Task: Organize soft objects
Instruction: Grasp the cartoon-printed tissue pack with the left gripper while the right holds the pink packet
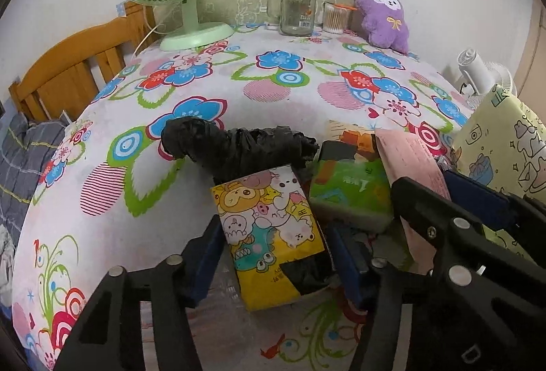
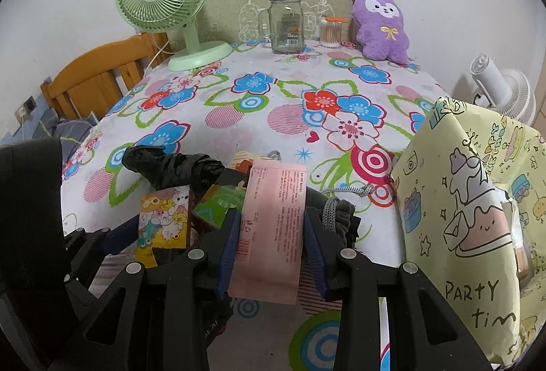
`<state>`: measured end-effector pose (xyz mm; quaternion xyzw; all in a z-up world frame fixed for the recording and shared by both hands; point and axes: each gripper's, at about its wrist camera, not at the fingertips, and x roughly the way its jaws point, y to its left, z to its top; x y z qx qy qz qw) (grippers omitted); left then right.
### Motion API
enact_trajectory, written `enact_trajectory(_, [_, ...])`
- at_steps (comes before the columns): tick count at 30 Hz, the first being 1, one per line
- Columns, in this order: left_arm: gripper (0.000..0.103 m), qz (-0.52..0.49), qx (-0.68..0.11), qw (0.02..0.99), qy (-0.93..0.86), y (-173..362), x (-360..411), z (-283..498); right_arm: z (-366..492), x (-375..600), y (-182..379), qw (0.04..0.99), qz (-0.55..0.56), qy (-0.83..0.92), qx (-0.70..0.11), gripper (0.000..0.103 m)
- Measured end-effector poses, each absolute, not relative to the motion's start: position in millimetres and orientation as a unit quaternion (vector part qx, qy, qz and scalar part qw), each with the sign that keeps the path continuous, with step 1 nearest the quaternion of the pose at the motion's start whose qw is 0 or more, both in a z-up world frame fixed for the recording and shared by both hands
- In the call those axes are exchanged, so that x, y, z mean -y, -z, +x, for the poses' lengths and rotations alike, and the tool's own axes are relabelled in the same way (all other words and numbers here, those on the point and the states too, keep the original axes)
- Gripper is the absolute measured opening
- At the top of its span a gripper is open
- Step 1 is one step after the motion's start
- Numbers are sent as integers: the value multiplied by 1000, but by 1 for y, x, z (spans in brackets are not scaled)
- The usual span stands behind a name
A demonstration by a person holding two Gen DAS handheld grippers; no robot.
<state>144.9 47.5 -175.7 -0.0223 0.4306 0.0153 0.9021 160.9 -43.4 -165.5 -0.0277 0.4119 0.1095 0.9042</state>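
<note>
Floral tablecloth (image 1: 191, 139): cartoon tissue pack (image 1: 269, 227) sits between left gripper (image 1: 273, 255) pads.

Right gripper (image 2: 271, 236) clamped on flat pink paper packet (image 2: 273, 227) w/ printed text + barcode, blue pads pressing both edges. Left gripper (image 2: 153, 234) beside it, yellow cartoon-print tissue pack (image 2: 165, 219) between its fingers; contact unclear. Crumpled black plastic bag (image 2: 170, 164) behind. Green tissue pack (image 2: 223, 200) between the two. Yellow "PARTY" print bag (image 2: 471, 217) on right. Floral tablecloth (image 2: 273, 104) underneath.
</note>
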Motion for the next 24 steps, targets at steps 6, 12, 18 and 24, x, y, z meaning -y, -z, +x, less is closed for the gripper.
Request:
enact_trajectory(6, [52, -22, -426, 905, -12, 169, -45, 142, 160, 44, 164, 905, -27, -109, -411, 41])
enact_trajectory(12, [51, -19, -410, 912, -13, 154, -43, 135, 154, 47, 155, 908, -27, -111, -402, 41])
enact_trajectory(18, [51, -19, -397, 917, -14, 139, -41, 127, 148, 49, 140, 914, -26, -114, -389, 41])
enact_trajectory(24, [51, -18, -385, 923, -18, 126, -39, 118, 139, 51, 125, 918, -29, -119, -376, 41])
